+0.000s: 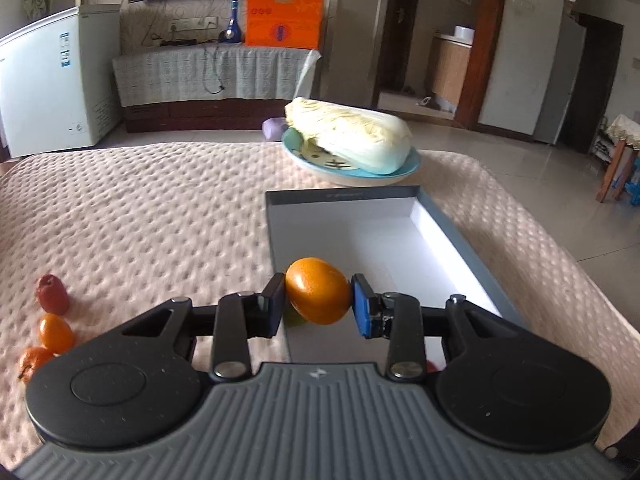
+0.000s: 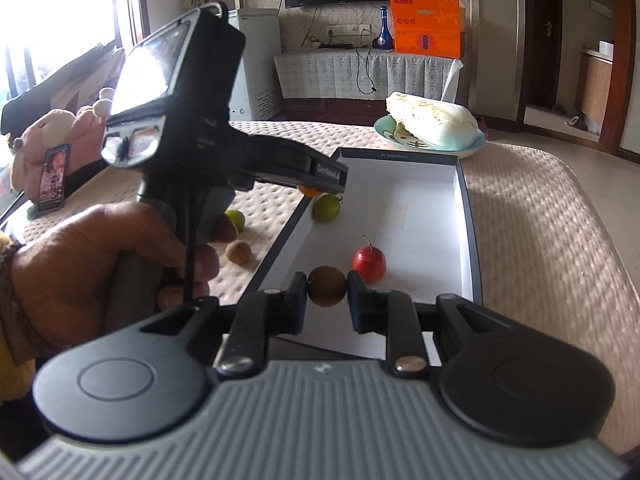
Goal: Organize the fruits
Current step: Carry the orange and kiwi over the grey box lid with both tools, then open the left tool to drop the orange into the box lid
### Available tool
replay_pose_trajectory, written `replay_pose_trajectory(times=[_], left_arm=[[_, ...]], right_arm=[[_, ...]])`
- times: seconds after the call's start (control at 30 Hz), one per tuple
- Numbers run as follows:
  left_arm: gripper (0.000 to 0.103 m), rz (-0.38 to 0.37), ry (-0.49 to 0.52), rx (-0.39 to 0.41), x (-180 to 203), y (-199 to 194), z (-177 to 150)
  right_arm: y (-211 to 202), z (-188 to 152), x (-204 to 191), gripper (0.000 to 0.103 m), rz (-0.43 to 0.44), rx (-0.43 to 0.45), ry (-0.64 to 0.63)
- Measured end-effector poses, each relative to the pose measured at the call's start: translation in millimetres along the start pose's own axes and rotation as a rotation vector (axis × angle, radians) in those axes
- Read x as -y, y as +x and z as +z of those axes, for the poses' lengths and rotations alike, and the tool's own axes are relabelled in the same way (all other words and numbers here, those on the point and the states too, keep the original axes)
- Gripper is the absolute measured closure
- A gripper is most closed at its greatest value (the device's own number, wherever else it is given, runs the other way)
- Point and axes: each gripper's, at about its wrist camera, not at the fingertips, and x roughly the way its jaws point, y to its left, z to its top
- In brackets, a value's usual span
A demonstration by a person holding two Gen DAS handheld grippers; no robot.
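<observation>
Above grey tray, glossy orange between jaws, small brown fruit

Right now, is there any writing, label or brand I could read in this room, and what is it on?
None reads clearly.
Left hand-held gripper: white brand lettering, blurred.
Grey box: small print on far rim, too small.
Orange bag: print, blurred.
White freezer: blue labels, too small.

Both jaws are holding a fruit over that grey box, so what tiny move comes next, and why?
Probably lower the right gripper a little and let go: its small brown fruit hangs just above the box floor, beside the red fruit already inside. The left gripper can drop its orange afterwards.
</observation>
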Motion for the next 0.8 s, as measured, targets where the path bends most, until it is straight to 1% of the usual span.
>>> replay_pose_trajectory(times=[0.17, 0.27, 0.4, 0.67, 0.8], left_arm=[[0.063, -0.046, 0.036, -0.036, 14, 8, -6], [0.063, -0.047, 0.051, -0.053, 19, 14, -9], [0.063, -0.053, 0.045, -0.078, 19, 20, -12], [0.062, -0.057, 0.057, -0.069, 19, 18, -11], [0.061, -0.062, 0.075, -0.043, 21, 11, -10]], right_arm=[[0, 0, 4, 0.079, -0.011, -0.004, 0.007], [1, 0, 5, 0.079, -0.019, -0.007, 0.013], [2, 0, 8, 0.079, -0.024, -0.011, 0.022], [3, -1, 7, 0.079, -0.025, -0.01, 0.028], [6, 0, 8, 0.079, -0.029, -0.014, 0.033]])
